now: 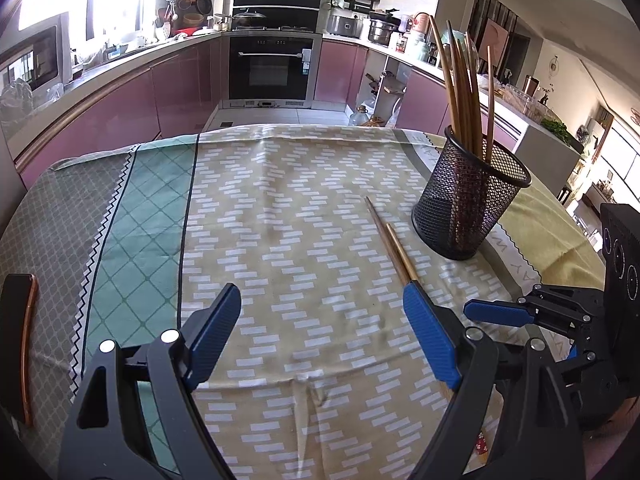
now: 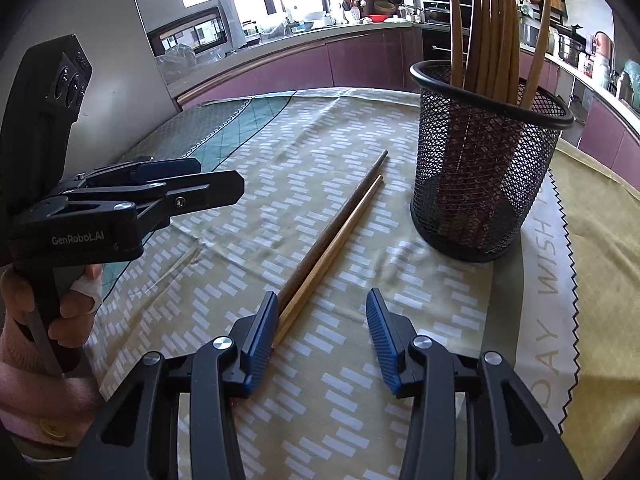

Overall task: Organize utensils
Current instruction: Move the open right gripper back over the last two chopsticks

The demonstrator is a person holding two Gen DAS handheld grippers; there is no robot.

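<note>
Mesh cup (image 1: 470,204): a black wire holder, stood upright on the table (image 1: 280,220), filled with wooden chopsticks (image 1: 464,92).
Loose chopsticks (image 2: 332,236): two are laid side by side on the patterned cloth, just left of the mesh cup.
Left gripper (image 1: 324,332): jaws are held wide open, empty, near the mesh cup.
Right gripper (image 2: 322,334): jaws are held open, empty; the loose chopsticks' near ends are seen beside its left finger.

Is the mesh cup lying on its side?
No, the mesh cup stands upright on the tablecloth, with chopsticks sticking up out of it.
</note>
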